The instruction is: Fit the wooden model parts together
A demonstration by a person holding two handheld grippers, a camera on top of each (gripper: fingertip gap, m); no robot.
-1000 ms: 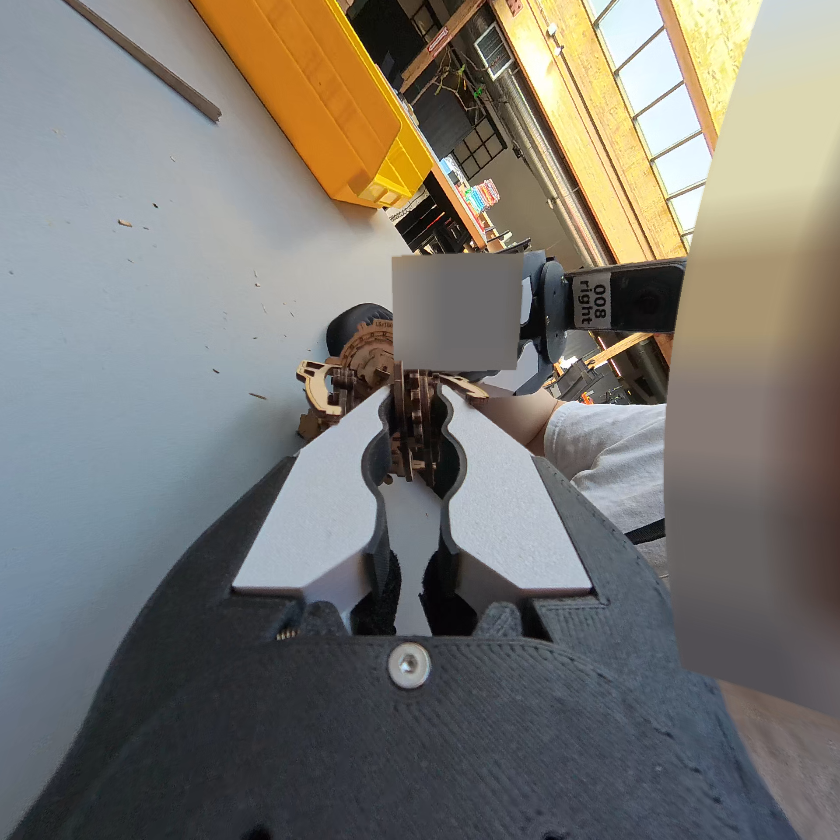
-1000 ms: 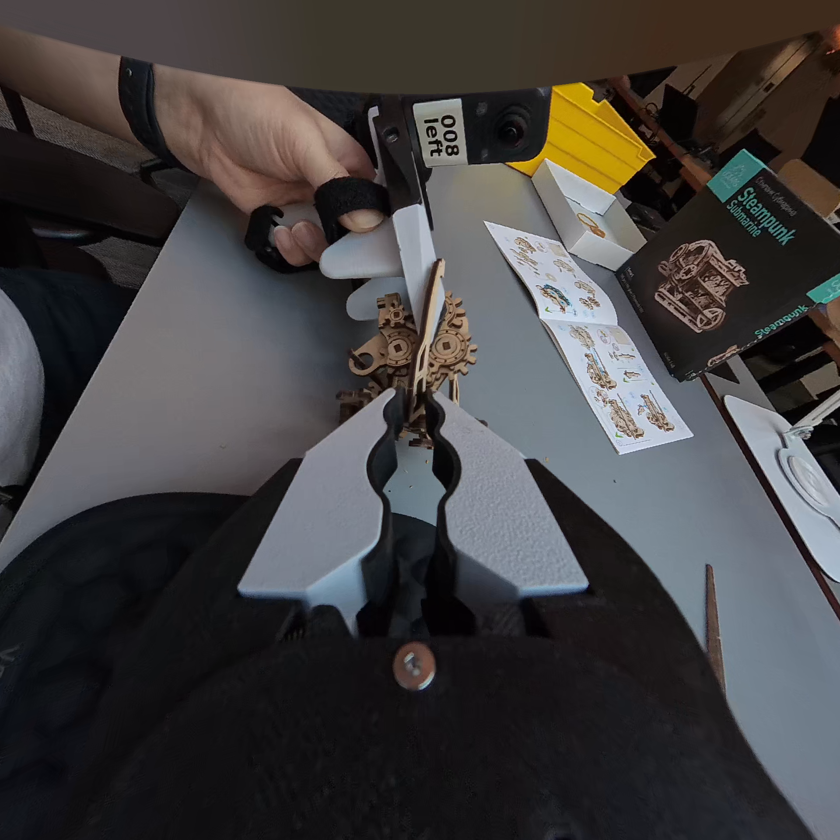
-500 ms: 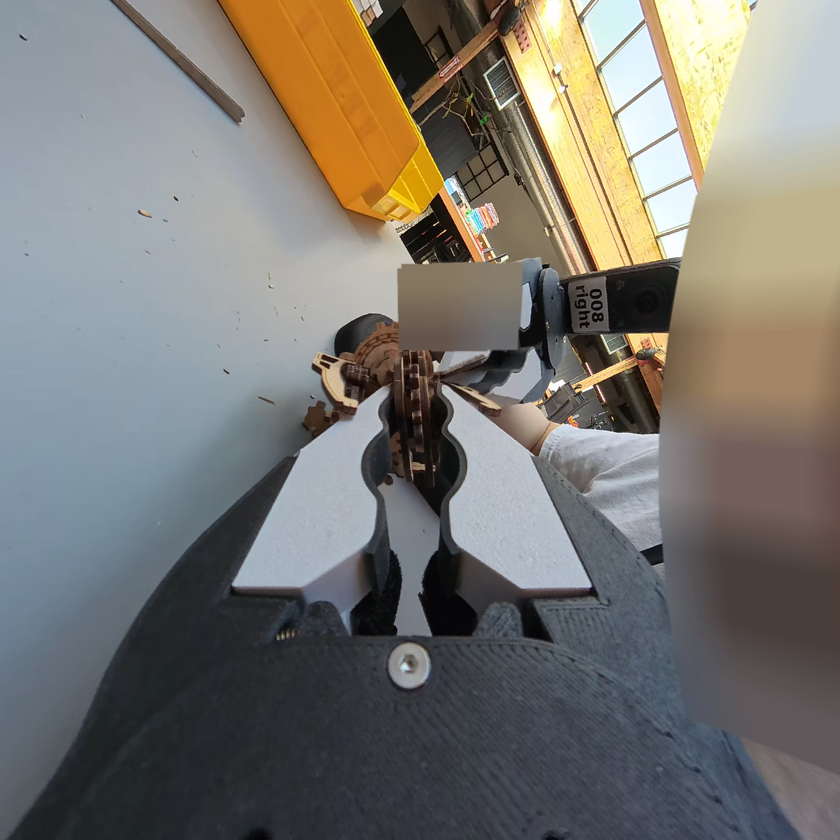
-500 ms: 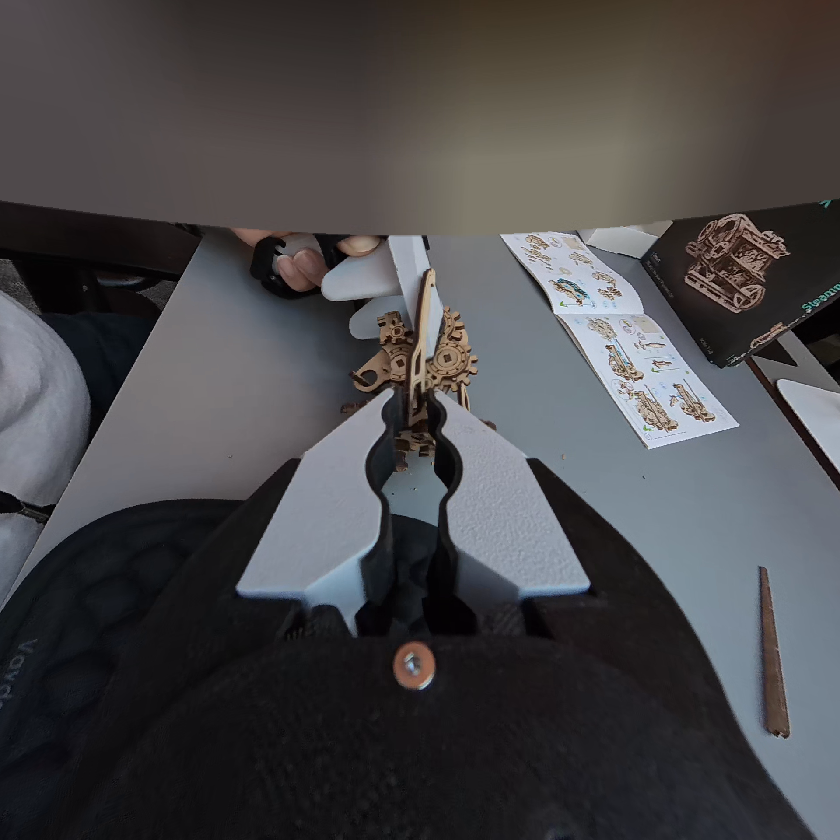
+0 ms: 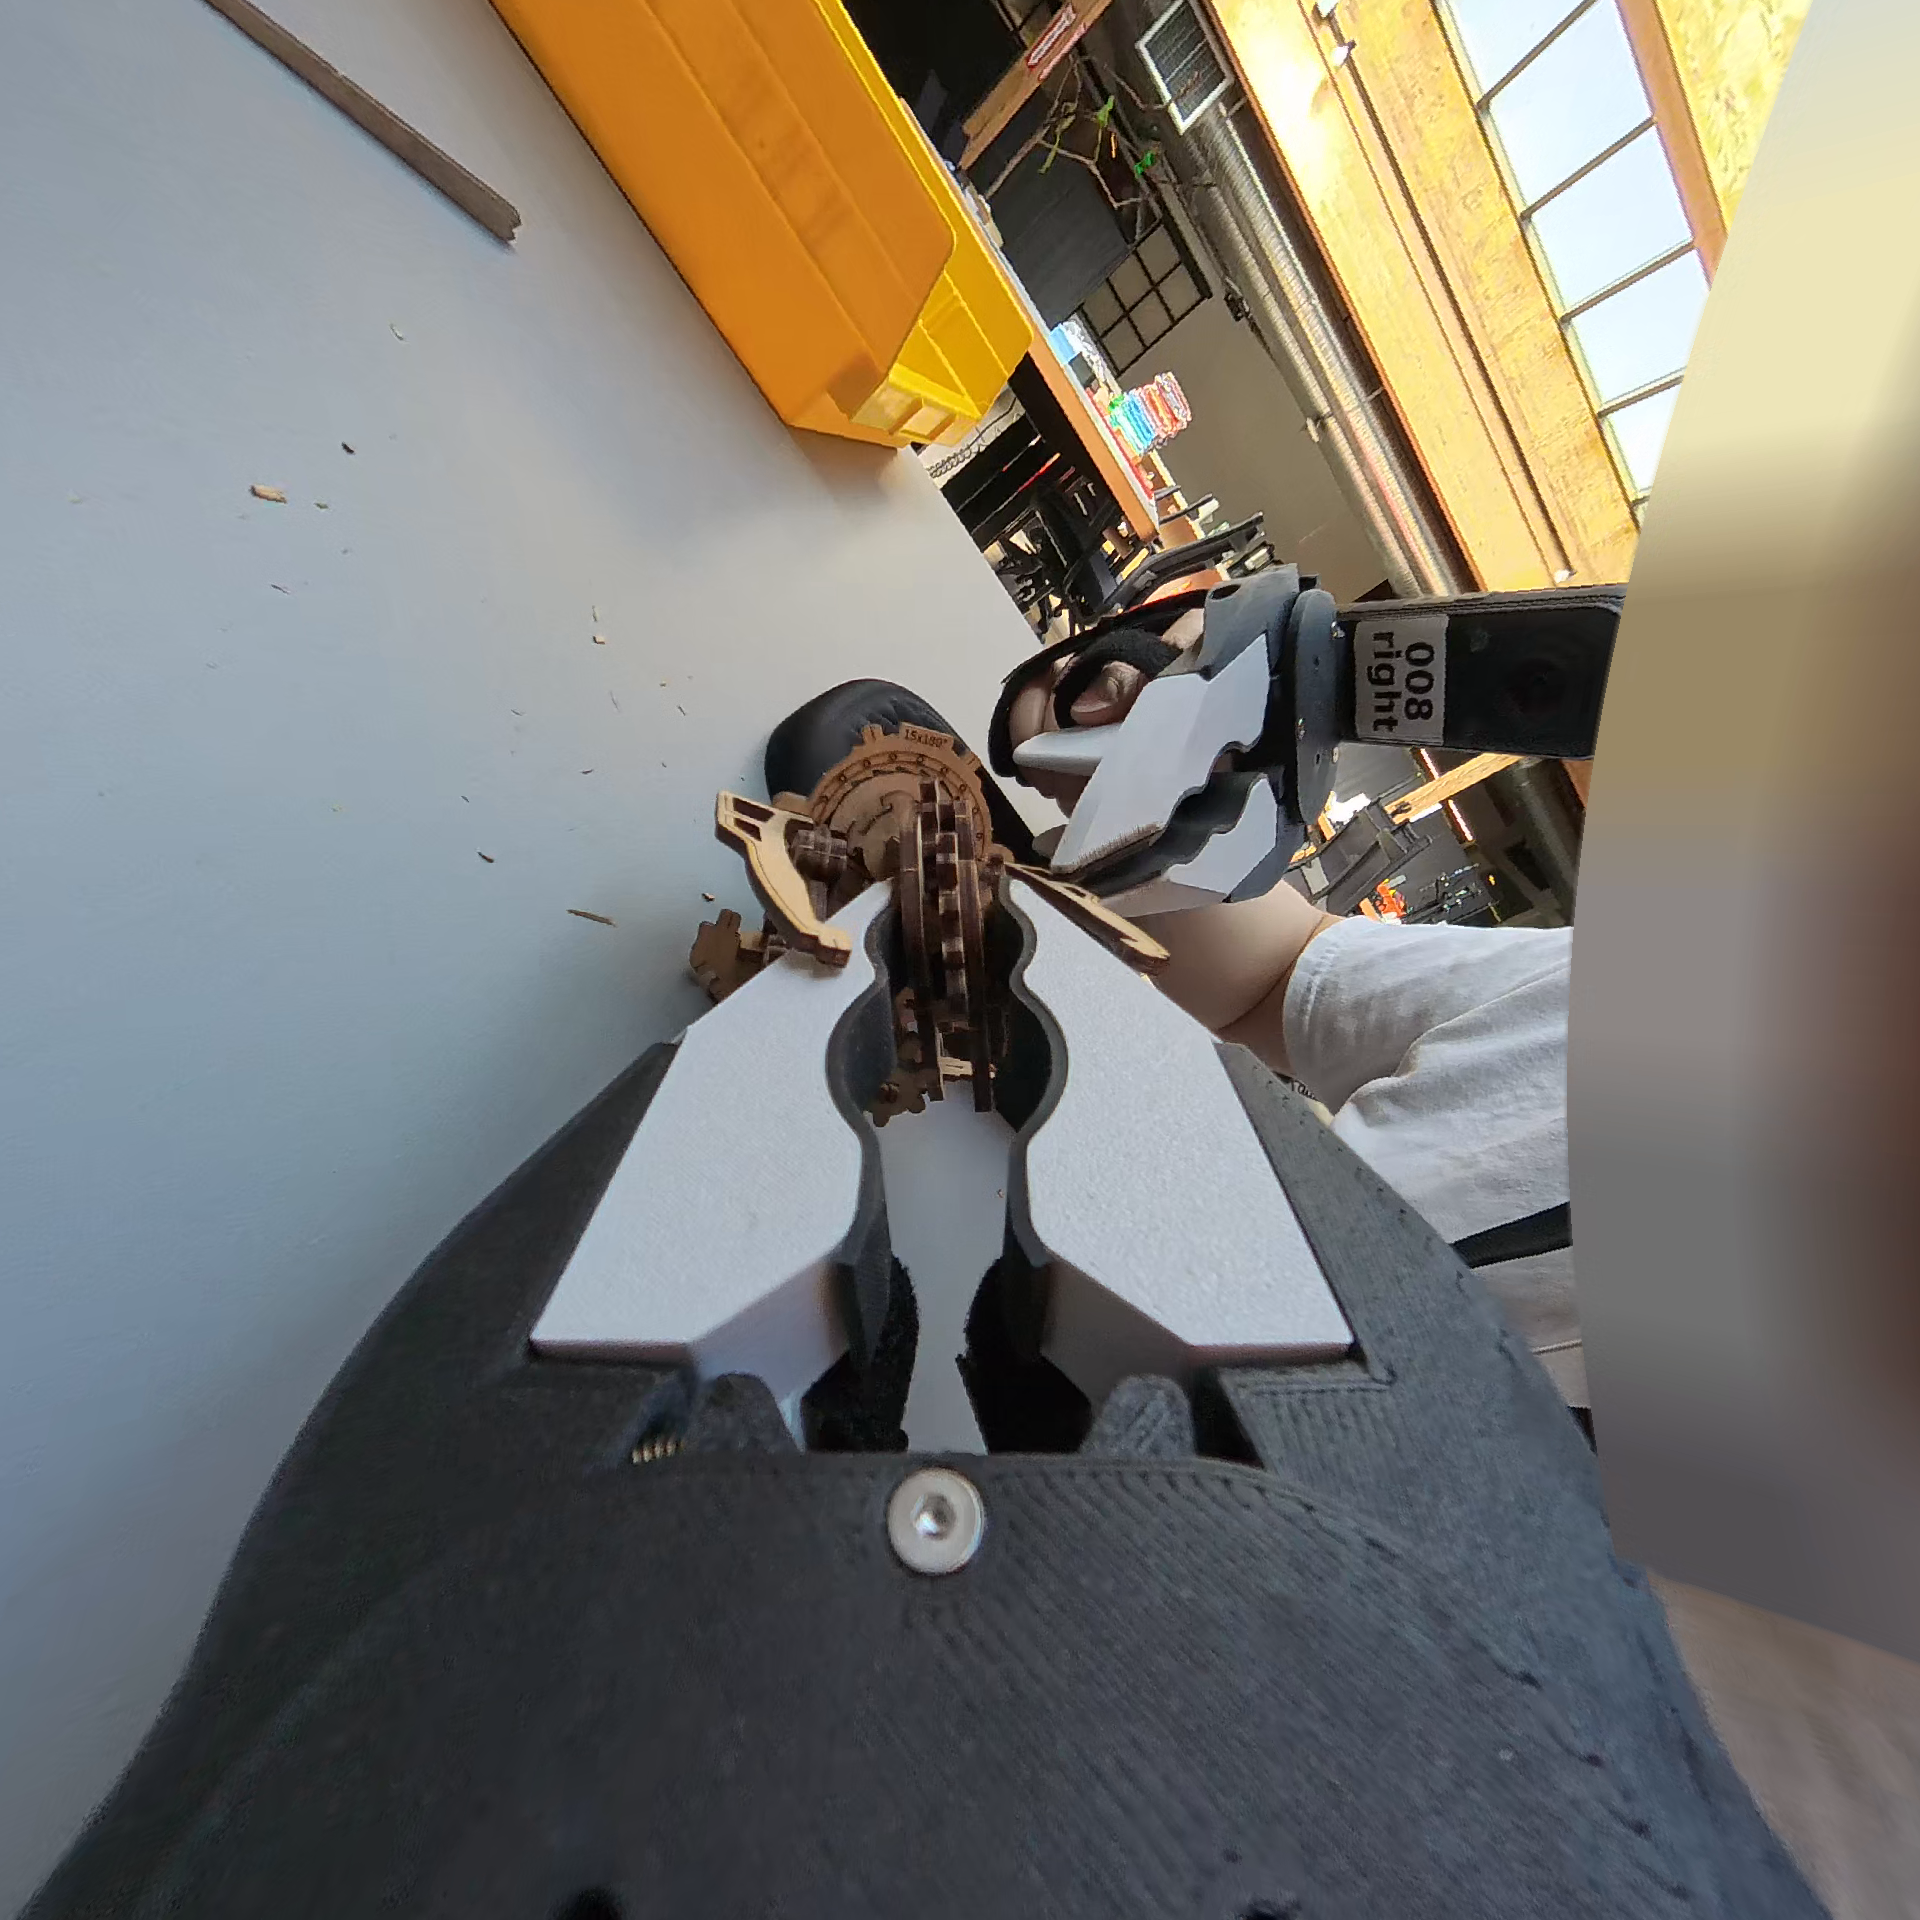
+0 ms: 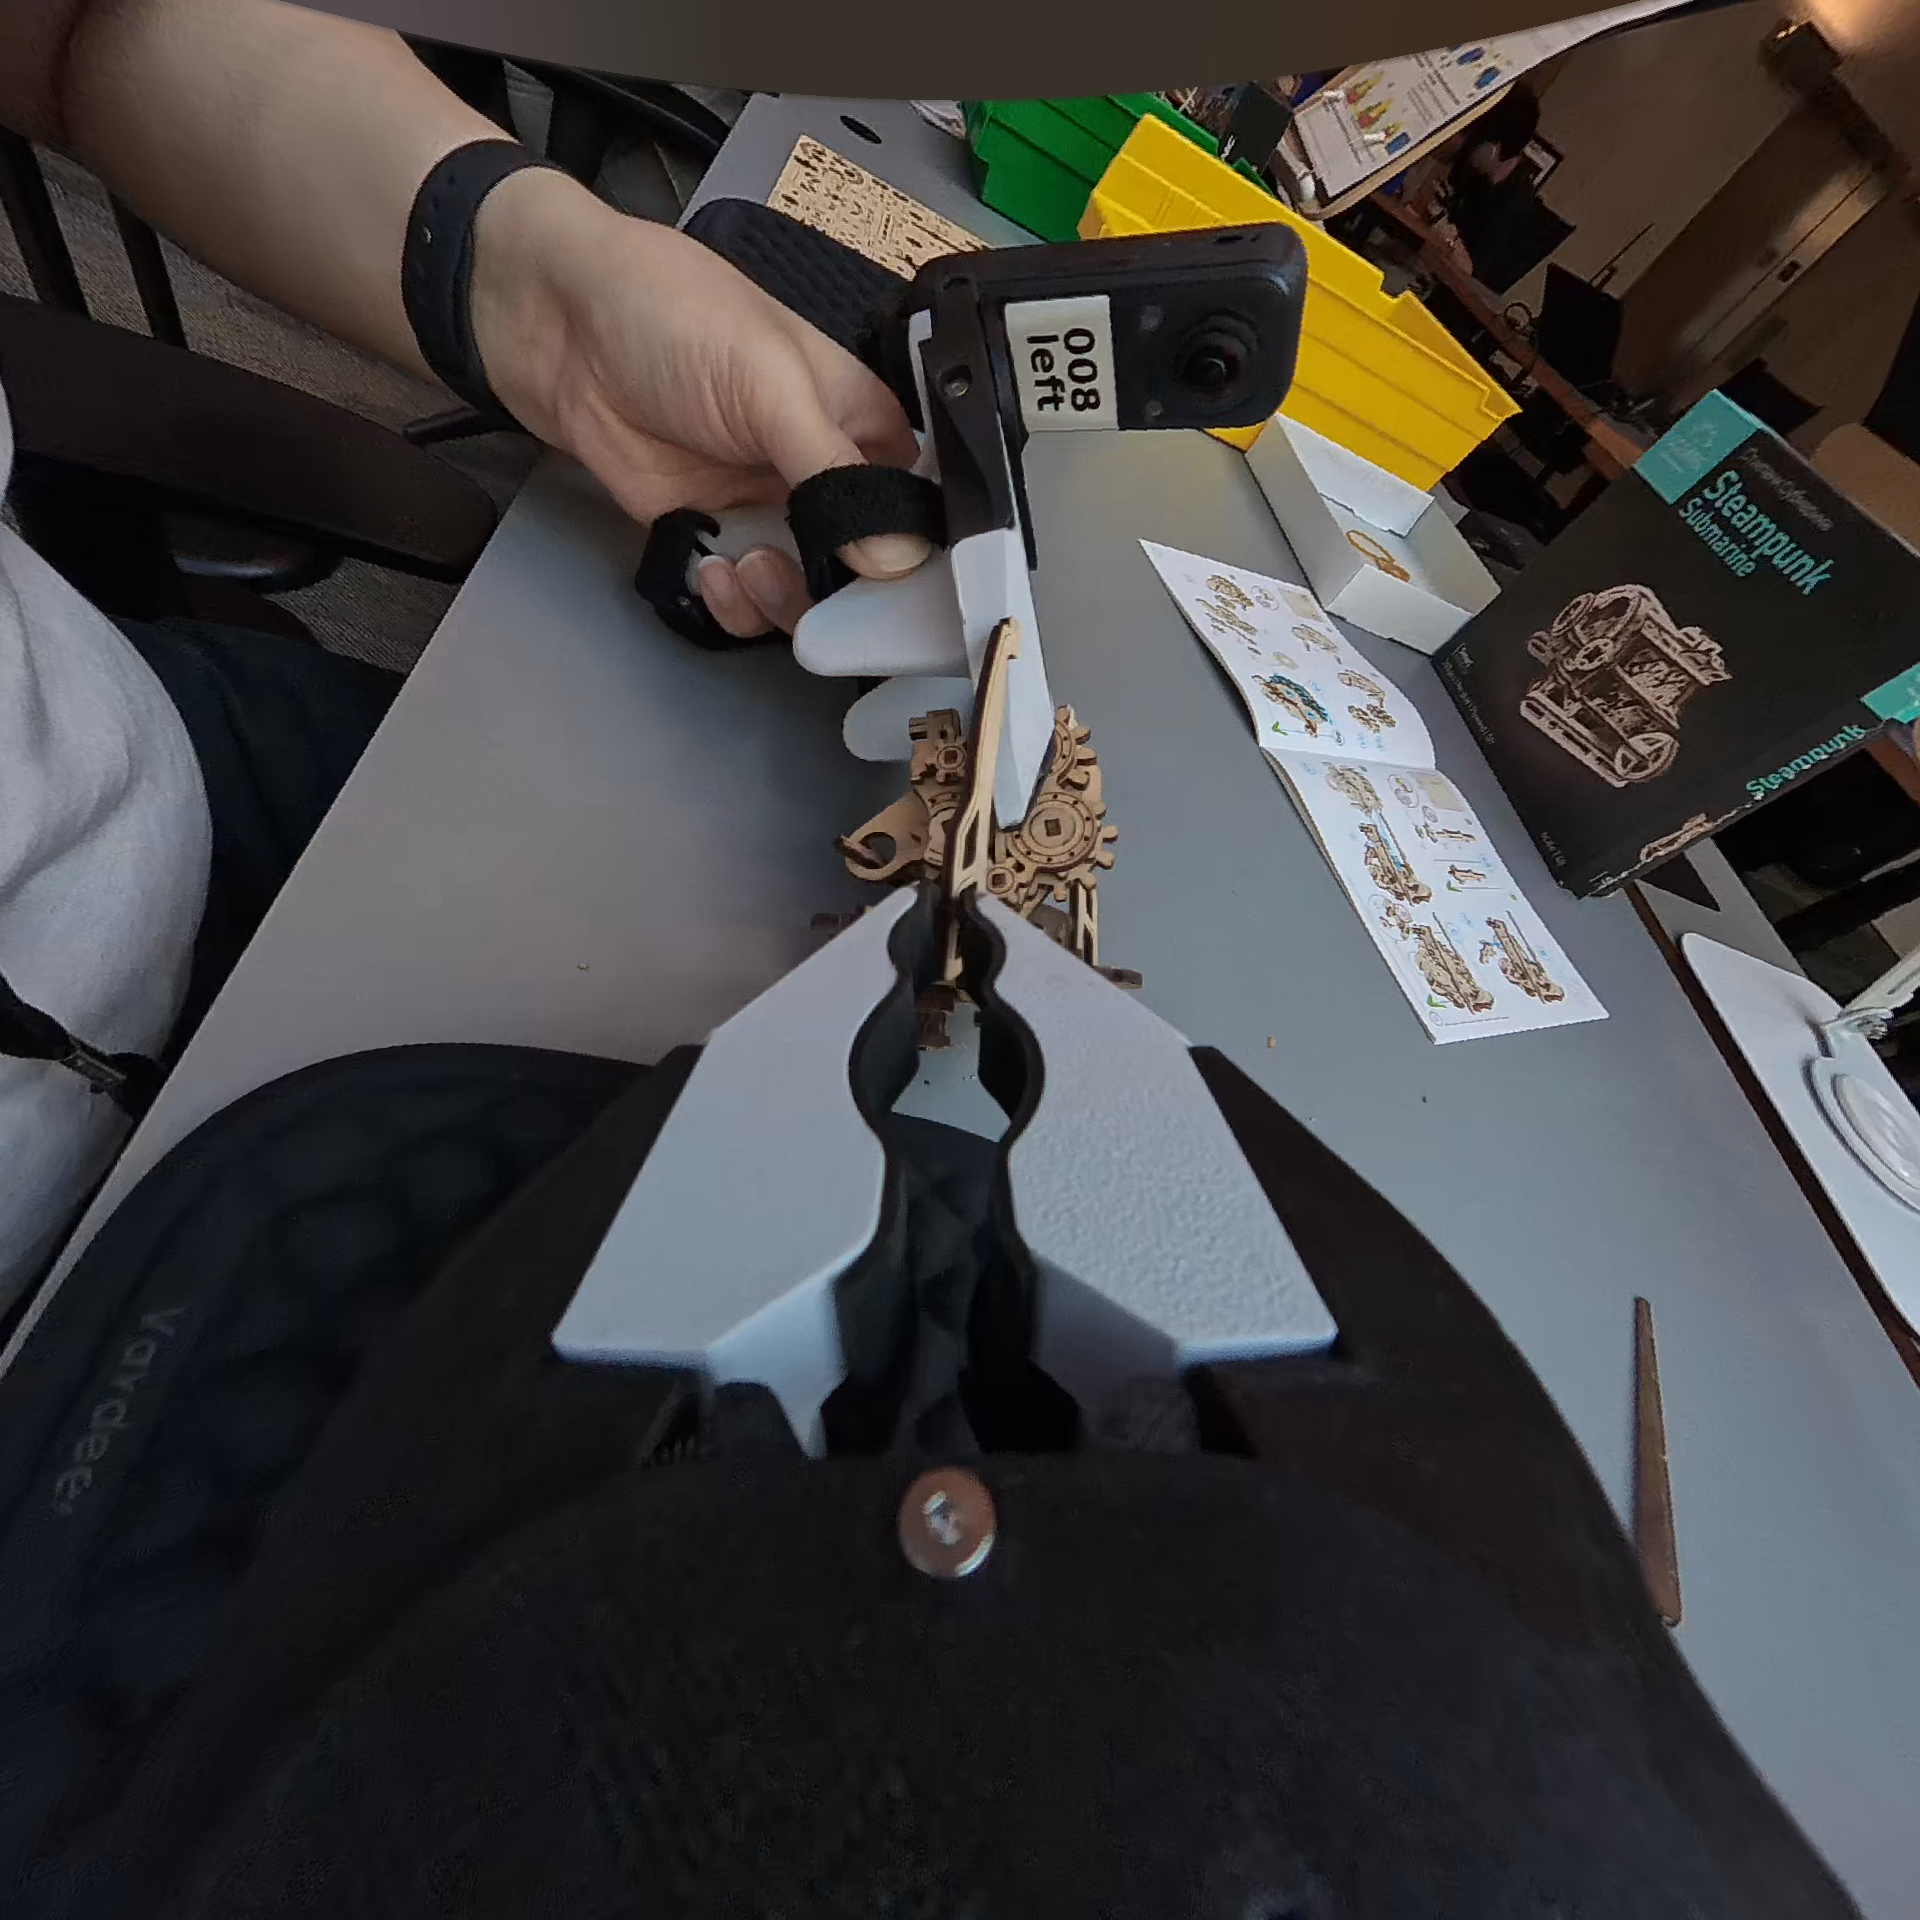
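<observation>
My left gripper (image 5: 940,909) is shut on a wooden gear assembly (image 5: 894,821) and holds it just above the grey table (image 5: 312,727). My right gripper (image 6: 951,920) is shut on a thin flat wooden strip (image 6: 977,769). The strip stands upright, its far end up against the gear assembly (image 6: 1049,842). In the left wrist view the right gripper (image 5: 1101,862) comes in from the upper right, and the strip (image 5: 1091,920) slants off the assembly's right side. In the right wrist view a hand holds the left gripper, whose fingers (image 6: 1013,717) come down onto the assembly.
An instruction booklet (image 6: 1371,790), a black kit box (image 6: 1683,644) and a small white box (image 6: 1361,540) lie to the right. Yellow bins (image 6: 1351,343) stand behind and also show in the left wrist view (image 5: 779,208). A thin wooden stick (image 6: 1652,1455) lies near right; a white tray (image 6: 1818,1091) sits at the right edge. Both grippers' tips are close together, under 4 cm apart. From the left gripper's tips to the thin wooden stick (image 6: 1652,1455) is close to 25 cm. My left wrist view (image 5: 312,74) looks at it from another angle.
Both grippers keep their hold. The right gripper has tilted and drawn back a little, so the left hand and its camera now show in full. The strip stays at the assembly.
</observation>
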